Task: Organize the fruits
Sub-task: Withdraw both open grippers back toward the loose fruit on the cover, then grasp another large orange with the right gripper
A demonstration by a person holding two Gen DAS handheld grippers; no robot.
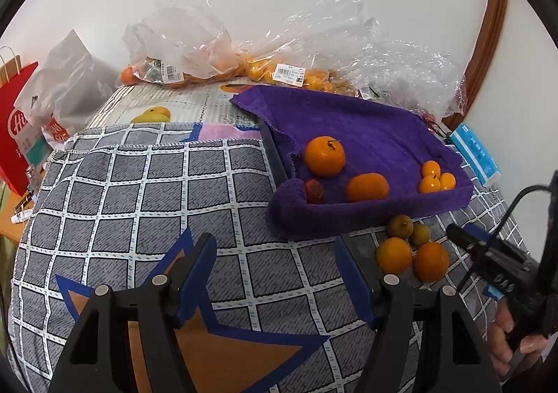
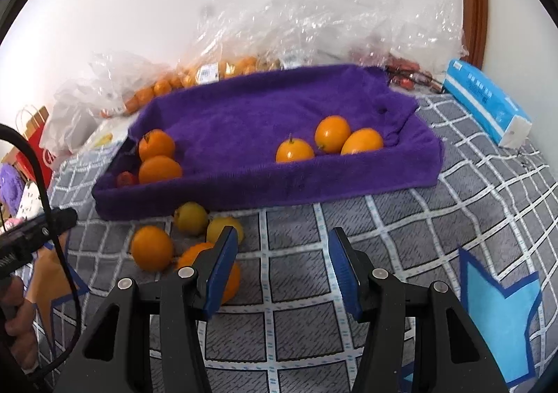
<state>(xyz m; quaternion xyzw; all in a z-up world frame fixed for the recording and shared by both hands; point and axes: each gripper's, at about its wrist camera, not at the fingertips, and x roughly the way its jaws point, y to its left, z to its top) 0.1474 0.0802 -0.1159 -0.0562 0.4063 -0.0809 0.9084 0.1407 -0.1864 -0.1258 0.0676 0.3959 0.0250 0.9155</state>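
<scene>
A tray lined with a purple towel holds two oranges, a small red fruit and three small yellow-orange fruits. In front of the tray, on the checked cloth, lie two oranges and two yellow-green fruits. My left gripper is open above bare cloth, left of the loose fruit. My right gripper is open with nothing between its fingers; its left finger overlaps one loose orange.
Plastic bags of fruit lie against the wall behind the tray. A blue tissue pack lies right of it. Red and white shopping bags stand at the far left. A hand holds the right gripper.
</scene>
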